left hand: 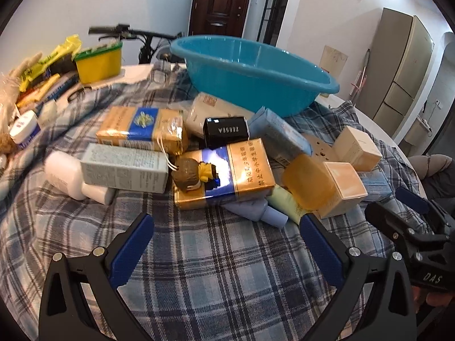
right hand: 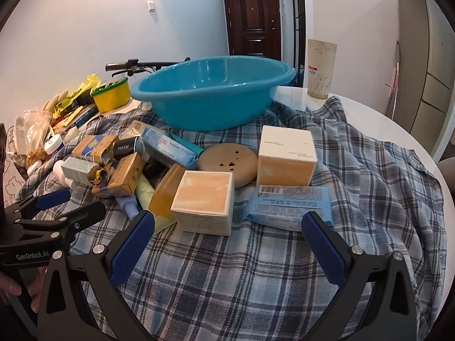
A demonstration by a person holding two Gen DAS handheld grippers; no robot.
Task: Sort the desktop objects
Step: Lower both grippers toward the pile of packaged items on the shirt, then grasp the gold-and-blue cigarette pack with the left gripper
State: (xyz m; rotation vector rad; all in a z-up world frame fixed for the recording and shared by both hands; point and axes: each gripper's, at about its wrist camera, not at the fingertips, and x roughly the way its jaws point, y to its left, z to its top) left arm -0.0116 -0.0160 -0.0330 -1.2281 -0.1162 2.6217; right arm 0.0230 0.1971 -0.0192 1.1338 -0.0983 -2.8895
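Both wrist views look low and close across the plaid cloth (left hand: 216,255) toward the blue basin (right hand: 210,99).

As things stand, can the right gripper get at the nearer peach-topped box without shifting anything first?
Probably yes. The right gripper is open and empty, and the nearer peach-topped box sits just ahead of its jaws at the pile's near edge, nothing on top. The amber soap bar crowds its left side; the blue packet lies right.

The right gripper (right hand: 227,233) hangs with its jaws wide apart over the plaid blue cloth (right hand: 256,270), near a square peach cardboard box (right hand: 203,201); a round blue plastic basin (right hand: 210,91) sits behind.
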